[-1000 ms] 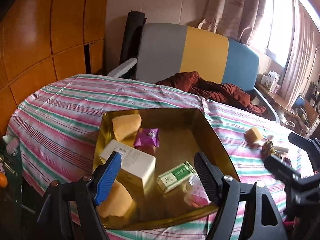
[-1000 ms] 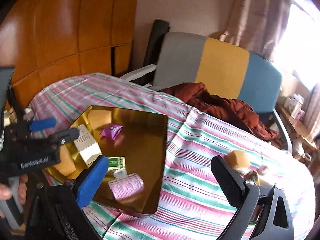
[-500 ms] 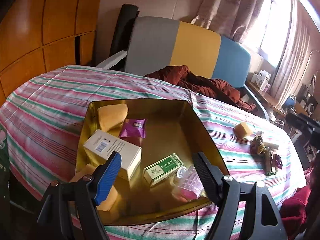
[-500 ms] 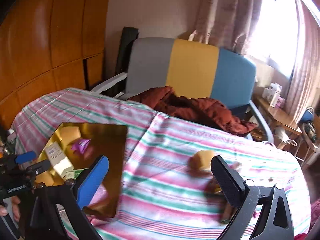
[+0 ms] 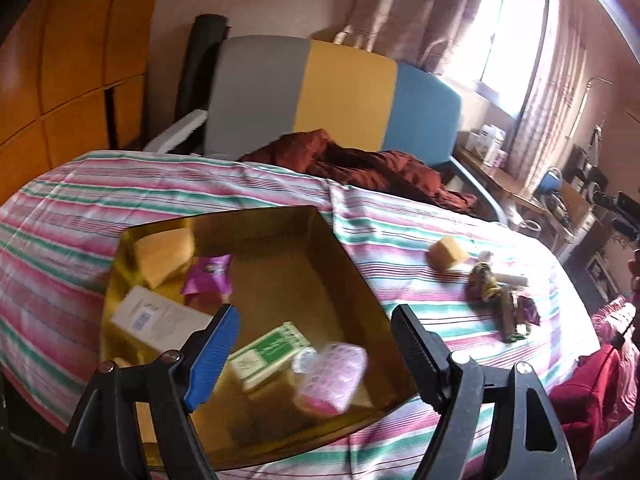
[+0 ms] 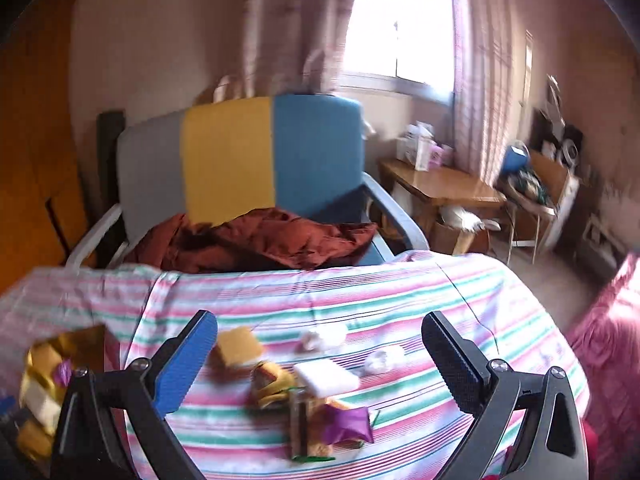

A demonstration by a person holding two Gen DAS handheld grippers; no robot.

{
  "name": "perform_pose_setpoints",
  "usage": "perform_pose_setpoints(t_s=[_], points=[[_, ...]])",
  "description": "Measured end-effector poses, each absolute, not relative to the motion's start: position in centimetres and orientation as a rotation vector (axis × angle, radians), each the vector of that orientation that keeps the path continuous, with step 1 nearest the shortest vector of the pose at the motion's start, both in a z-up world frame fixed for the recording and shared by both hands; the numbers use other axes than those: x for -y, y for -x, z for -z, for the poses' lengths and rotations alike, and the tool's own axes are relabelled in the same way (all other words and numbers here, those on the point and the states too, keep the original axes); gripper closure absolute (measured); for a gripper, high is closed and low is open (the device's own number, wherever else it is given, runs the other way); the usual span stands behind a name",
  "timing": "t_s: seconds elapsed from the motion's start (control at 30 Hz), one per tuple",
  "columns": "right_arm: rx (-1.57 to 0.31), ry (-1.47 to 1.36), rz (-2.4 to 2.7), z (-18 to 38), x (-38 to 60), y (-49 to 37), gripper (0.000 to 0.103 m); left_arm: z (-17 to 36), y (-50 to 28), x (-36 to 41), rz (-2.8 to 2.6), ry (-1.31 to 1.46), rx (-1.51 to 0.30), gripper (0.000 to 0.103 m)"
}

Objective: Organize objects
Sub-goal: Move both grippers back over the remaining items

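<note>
Now, from the left wrist view, the left gripper hangs over the near part of the gold tray, its jaws spread, having just been opening, with nothing pinched. Below the gap lie a green box and a pink ribbed roller; a white box sits just left of the blue jaw, with a purple sachet and a yellow sponge beyond. The tray's right wall runs under the black jaw, with open striped tabletop to its right.

From the right wrist view, blurred, the right gripper has swung away from the tray to the loose pile, jaws spread and empty. Between them lie a second sponge, a white block, and a purple wrapper. Bare cloth stretches ahead to the far edge.
</note>
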State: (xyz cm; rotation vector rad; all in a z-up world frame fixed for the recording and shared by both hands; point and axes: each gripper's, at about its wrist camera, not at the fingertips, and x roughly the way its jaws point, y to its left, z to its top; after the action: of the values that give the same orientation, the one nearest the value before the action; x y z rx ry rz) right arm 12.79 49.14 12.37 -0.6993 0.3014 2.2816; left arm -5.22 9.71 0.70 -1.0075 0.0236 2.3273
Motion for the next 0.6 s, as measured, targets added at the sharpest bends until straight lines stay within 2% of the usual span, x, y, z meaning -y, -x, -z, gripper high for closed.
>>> perform_pose_setpoints(t_s=[0.13, 0.37, 0.6], points=[[-0.373, 0.765, -2.279, -9.9, -50.3, -13.1, 0.000, -0.9, 5.4, -12.0, -2.287, 1.024, -0.043, 0.023], [-0.459, 0.868, -2.277, -5.3, -50.8, -12.5, 0.000, -1.0, 5.3, -17.2, -2.245, 1.005, -0.203, 0.023], [-0.519, 0.881, -2.261, -4.0, -52.9, -11.9, 0.000, 0.0, 5.7, -23.0, -2.145, 1.020, -0.337, 0.023]])
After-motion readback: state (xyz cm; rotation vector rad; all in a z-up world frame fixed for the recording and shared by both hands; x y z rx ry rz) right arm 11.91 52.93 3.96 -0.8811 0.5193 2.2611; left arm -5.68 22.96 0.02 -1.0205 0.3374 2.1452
